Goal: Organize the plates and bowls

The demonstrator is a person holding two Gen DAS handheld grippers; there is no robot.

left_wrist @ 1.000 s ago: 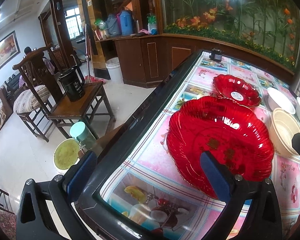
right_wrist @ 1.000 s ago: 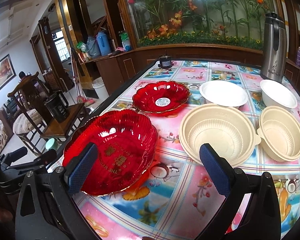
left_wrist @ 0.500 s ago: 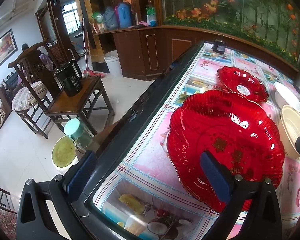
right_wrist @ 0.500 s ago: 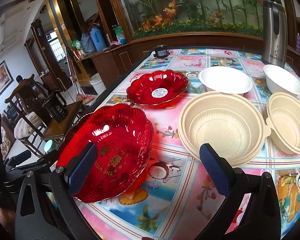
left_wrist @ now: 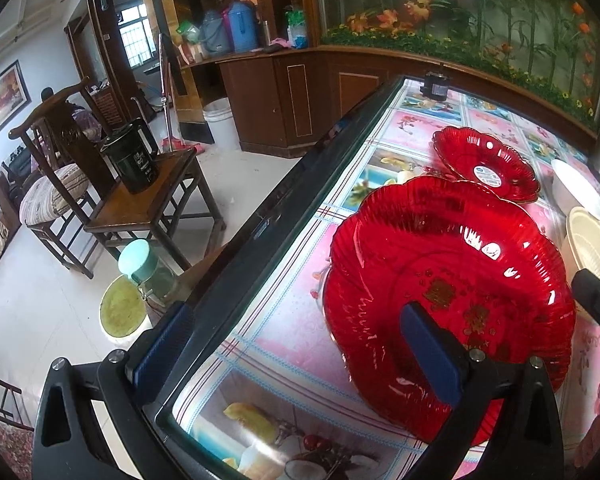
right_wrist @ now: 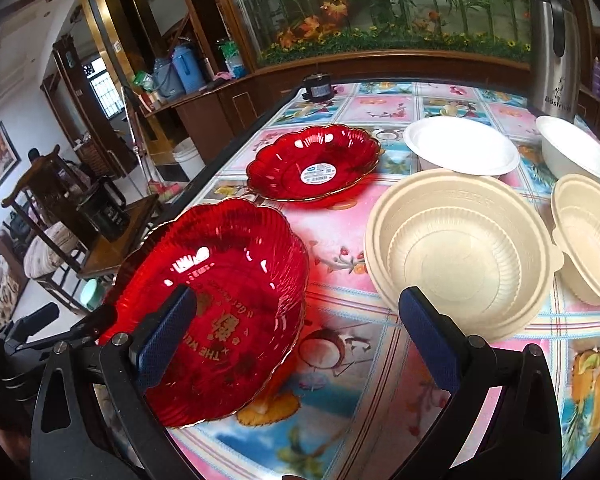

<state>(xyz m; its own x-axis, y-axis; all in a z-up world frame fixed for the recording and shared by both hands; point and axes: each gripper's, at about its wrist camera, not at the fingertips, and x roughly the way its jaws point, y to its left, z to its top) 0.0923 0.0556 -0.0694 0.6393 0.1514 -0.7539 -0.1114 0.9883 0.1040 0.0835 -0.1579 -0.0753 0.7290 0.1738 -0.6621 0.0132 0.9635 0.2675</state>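
Blue pads line the fingers of the left hand-held gripper (left_wrist: 296, 344), whose jaws stand wide: its right finger lies over the near rim of the large red plate (left_wrist: 448, 292), its left finger hangs beyond the counter (left_wrist: 284, 280) edge, over the floor. Against the frames of a second ago, this plate fills more of the left wrist view and its rim tilts up further at the side nearest the counter edge; in the right wrist view it has likewise grown and drawn closer. The right hand-held gripper (right_wrist: 296, 332) is also spread wide, holding nothing, with its left finger in front of the large red plate (right_wrist: 216, 300) at 9 o'clock and its right finger before the large cream bowl (right_wrist: 460, 252) at 2 o'clock. Gold lettering shows inside the big plate; otherwise it is empty. Beyond it, at 12 o'clock, sits the small red plate (right_wrist: 314, 168), empty but for a white sticker (right_wrist: 318, 171) at its centre. The large cream bowl appears to hold a second, nested one. Just beside it at 3 o'clock sits a smaller cream bowl (right_wrist: 592, 240), empty. Farther back are a white bowl (right_wrist: 460, 146) and another white bowl (right_wrist: 576, 152), with a steel flask (right_wrist: 554, 44) upright behind them.
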